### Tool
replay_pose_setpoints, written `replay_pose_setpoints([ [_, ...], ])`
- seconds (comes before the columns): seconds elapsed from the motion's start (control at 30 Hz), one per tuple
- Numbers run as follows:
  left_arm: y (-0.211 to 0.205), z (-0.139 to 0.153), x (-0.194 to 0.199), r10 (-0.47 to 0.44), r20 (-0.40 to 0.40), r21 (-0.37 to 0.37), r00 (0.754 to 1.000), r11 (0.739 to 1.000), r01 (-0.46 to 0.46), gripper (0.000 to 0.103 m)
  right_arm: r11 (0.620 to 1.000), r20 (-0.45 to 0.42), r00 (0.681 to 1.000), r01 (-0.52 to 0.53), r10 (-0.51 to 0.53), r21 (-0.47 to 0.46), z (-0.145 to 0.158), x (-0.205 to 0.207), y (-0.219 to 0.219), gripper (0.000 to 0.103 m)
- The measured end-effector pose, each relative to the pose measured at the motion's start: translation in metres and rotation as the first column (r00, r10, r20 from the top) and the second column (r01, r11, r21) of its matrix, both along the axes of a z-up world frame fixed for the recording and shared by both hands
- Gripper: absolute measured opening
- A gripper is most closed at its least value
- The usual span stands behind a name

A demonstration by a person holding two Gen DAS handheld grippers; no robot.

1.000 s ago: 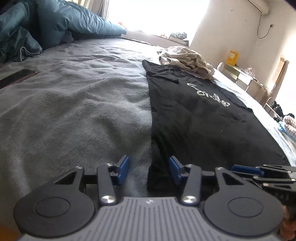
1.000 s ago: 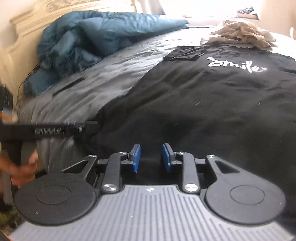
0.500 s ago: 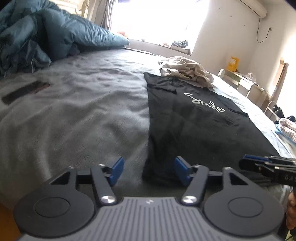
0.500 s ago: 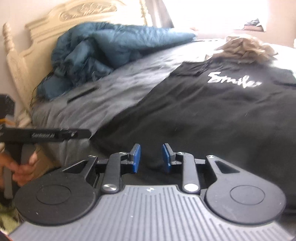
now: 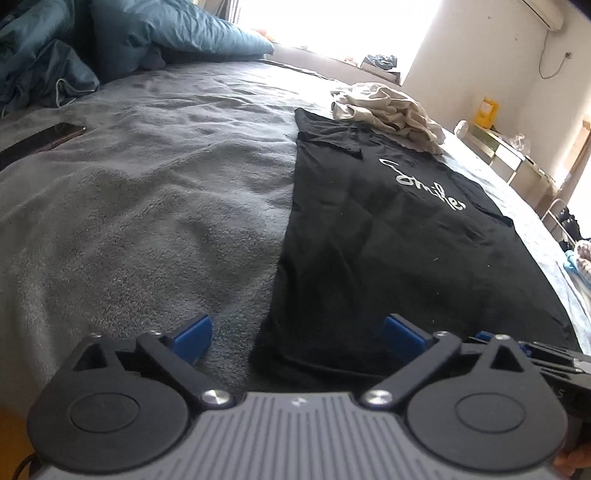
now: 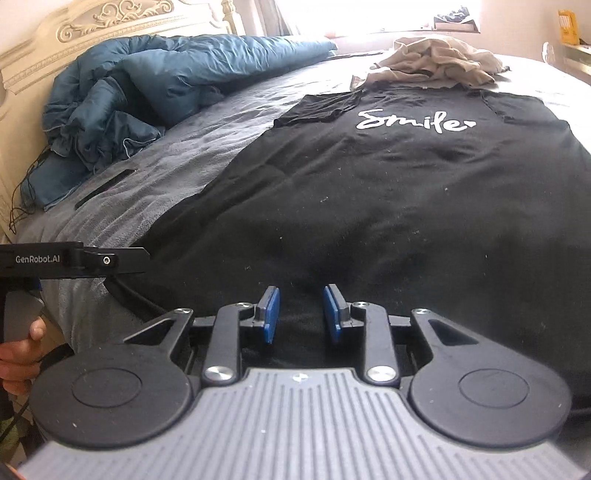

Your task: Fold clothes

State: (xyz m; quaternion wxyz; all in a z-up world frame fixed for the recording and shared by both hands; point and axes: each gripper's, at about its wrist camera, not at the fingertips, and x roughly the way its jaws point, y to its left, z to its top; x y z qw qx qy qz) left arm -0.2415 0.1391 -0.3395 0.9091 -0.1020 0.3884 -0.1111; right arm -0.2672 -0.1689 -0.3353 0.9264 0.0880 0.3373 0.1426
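Note:
A black T-shirt with white "Smile" lettering lies flat, front up, on the grey blanket. My left gripper hovers over the shirt's near left hem corner. Its jaws are opening wide, and the blue pads touch no cloth. Seen from the right wrist, the left gripper's black body sticks in from the left edge. My right gripper hangs over the near hem further right, a narrow gap between its pads and nothing pinched. It also shows at the right edge as the right gripper.
A crumpled beige garment lies past the shirt's collar. A teal duvet is bunched against the cream headboard. A dark phone rests on the blanket at left. Low furniture stands beyond the bed's right side.
The left gripper's jaws have spread from a narrow gap to wide apart and it has lifted slightly off the hem corner. The right gripper shifted a little; its gap is unchanged.

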Motion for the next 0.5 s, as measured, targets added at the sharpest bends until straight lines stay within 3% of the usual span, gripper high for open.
replay_pose_setpoints([
  [0.27, 0.004, -0.003, -0.006, -0.002, 0.021, -0.017, 1.0, 1.0, 0.002, 0.102, 1.0, 0.002, 1.0, -0.013, 0.013, 0.0, 0.0, -0.022, -0.002, 0.034],
  [0.5, 0.019, 0.006, -0.013, 0.002, 0.071, -0.095, 0.997, 0.995, 0.005, 0.103, 1.0, 0.069, 0.997, -0.013, 0.014, -0.015, 0.033, -0.024, 0.002, 0.039],
])
